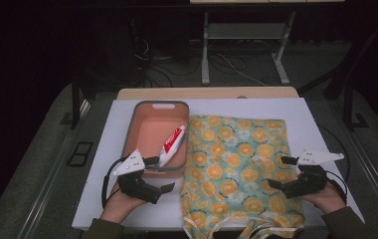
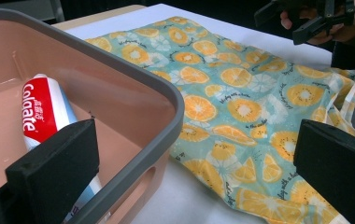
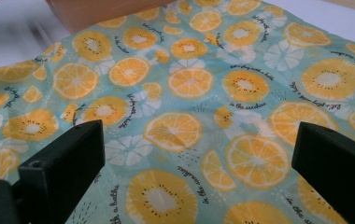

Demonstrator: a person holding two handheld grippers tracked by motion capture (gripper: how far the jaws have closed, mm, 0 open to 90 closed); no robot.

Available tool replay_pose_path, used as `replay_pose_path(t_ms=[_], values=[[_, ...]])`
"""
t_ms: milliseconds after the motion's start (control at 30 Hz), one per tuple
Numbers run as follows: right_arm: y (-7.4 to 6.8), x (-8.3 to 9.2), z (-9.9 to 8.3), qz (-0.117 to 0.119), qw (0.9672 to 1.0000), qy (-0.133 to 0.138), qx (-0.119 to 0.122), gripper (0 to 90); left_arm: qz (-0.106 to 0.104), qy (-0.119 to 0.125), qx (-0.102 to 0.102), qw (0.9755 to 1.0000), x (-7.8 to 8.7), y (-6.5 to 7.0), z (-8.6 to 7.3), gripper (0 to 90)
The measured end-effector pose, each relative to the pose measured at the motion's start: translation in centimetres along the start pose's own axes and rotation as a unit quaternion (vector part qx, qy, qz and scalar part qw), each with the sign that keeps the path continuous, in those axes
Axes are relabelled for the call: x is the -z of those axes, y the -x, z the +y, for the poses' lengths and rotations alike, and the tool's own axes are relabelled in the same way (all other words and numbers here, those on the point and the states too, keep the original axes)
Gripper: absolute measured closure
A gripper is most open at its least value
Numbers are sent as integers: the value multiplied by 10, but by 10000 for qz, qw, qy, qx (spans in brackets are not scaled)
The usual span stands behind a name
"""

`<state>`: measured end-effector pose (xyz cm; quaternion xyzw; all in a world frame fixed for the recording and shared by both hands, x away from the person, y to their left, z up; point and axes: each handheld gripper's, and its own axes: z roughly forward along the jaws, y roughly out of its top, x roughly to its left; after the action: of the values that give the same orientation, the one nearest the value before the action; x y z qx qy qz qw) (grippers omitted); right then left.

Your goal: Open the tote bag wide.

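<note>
Toothpaste tube [image 1: 172,144], red-and-white soft plastic: lying inside pink grey-rimmed plastic bin [image 1: 136,117], beside orange-print teal cloth bag [image 1: 236,164]. Judged light, squashy, slippery; grip mid-body. Left gripper [image 1: 161,174] spread, empty. Right gripper [image 1: 280,172] spread above bag.

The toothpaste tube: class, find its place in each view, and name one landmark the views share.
High view: toothpaste tube lies diagonally in the pink bin, left of centre.
Left gripper view: tube at left, inside the bin, behind the left jaw.
Right gripper view: not in it.
Shared landmark: orange-print cloth.
</note>
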<state>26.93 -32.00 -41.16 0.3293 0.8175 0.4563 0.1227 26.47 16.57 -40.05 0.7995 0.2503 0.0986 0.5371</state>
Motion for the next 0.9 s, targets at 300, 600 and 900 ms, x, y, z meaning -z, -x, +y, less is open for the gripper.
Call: replay_pose_path(t_ms=[300,600,900], values=[[0,-1,0,7,9999,-147,-38,23,24,21,9,10000,3,4,1,0],[4,-4,-1,-116,9994,-307,-112,23,50,28,-13,10000,3,2,1,0],[15,-4,-5,-372,9979,-495,-171,24,48,34,-10,10000,4,4,1,0]])
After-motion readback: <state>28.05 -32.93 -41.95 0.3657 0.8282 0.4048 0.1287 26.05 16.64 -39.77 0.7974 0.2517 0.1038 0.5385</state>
